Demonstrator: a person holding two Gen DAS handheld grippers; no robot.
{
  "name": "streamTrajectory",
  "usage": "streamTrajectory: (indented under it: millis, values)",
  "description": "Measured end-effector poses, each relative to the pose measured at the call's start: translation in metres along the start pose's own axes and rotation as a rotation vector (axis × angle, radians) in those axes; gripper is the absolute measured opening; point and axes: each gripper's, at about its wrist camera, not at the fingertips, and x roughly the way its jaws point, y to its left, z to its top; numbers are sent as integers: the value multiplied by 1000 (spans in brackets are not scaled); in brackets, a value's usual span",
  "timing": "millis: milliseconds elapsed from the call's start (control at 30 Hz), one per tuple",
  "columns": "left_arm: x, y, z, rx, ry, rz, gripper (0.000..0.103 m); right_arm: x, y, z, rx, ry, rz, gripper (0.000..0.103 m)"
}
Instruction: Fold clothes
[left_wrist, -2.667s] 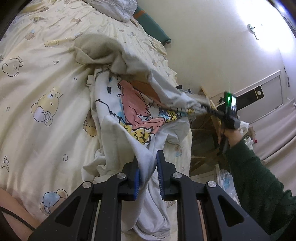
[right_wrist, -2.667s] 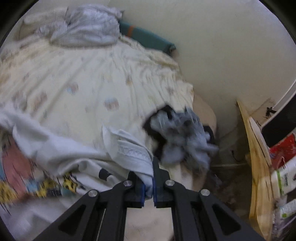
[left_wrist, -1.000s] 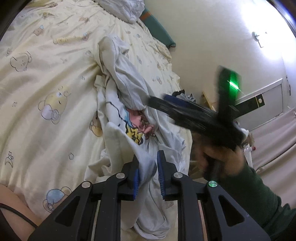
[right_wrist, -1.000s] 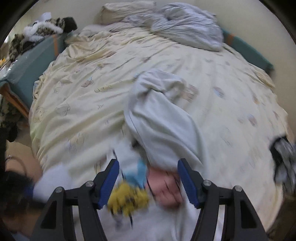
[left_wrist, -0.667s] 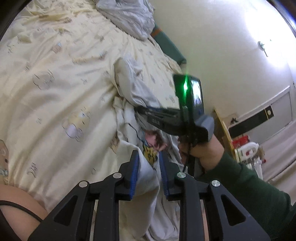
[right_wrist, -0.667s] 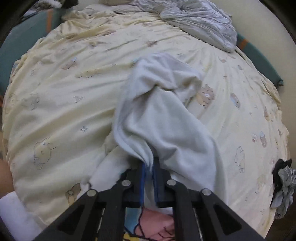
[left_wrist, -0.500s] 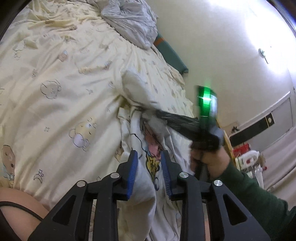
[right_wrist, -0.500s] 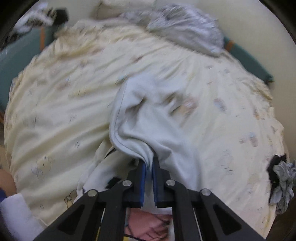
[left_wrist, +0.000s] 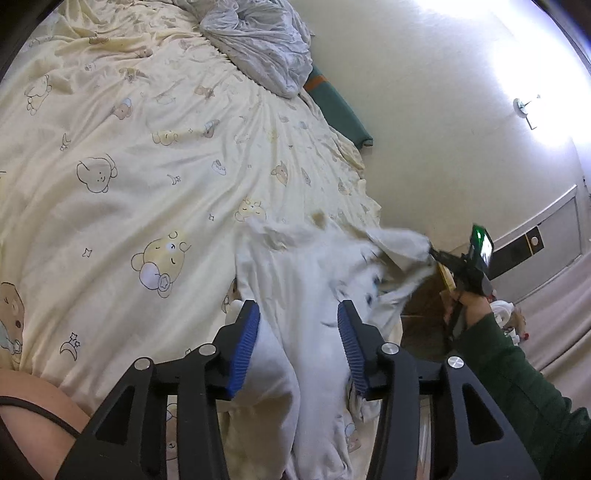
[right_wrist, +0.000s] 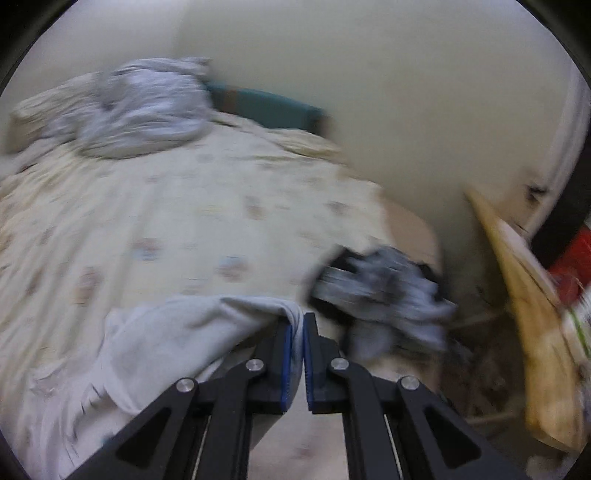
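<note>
A white garment (left_wrist: 306, 280) lies spread near the bed's near right corner, plain side up, its lower part hanging over the edge. My left gripper (left_wrist: 298, 322) stands open over it, with cloth lying loose between the blue pads. My right gripper (right_wrist: 297, 334) is shut on an end of the same white garment (right_wrist: 177, 332). In the left wrist view that right gripper (left_wrist: 430, 251) is out beyond the bed's right edge, pulling the cloth taut, held by a hand in a dark green sleeve (left_wrist: 524, 398).
The bed (left_wrist: 129, 155) has a cream sheet with bear prints. A grey crumpled duvet (left_wrist: 258, 40) lies at its far end by a teal cushion (left_wrist: 336, 107). A grey and black garment (right_wrist: 388, 291) sits at the bed's right corner. A wooden shelf (right_wrist: 524, 310) stands beside the bed.
My left gripper has opened and let go of the cloth. My right gripper, shut on the garment, swung out to the right past the bed edge, turning the printed side down.
</note>
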Motion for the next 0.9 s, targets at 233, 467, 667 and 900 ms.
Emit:
streamTrajectory:
  millis: [233,467,667,900]
  values:
    - [7,-3,-2,22,17,26,51,27,-29,-68,-19,156,-47,6]
    - [14,-10,-10,78,46,72,53,18,-18,-129,-13,173,74,58]
    - [13,-20,-18,142,62,137,53,-43,-5,-167,52,83,352,58]
    - [9,-44,-10,296,115,239,53,-111,20,-243,157,-9,710,58]
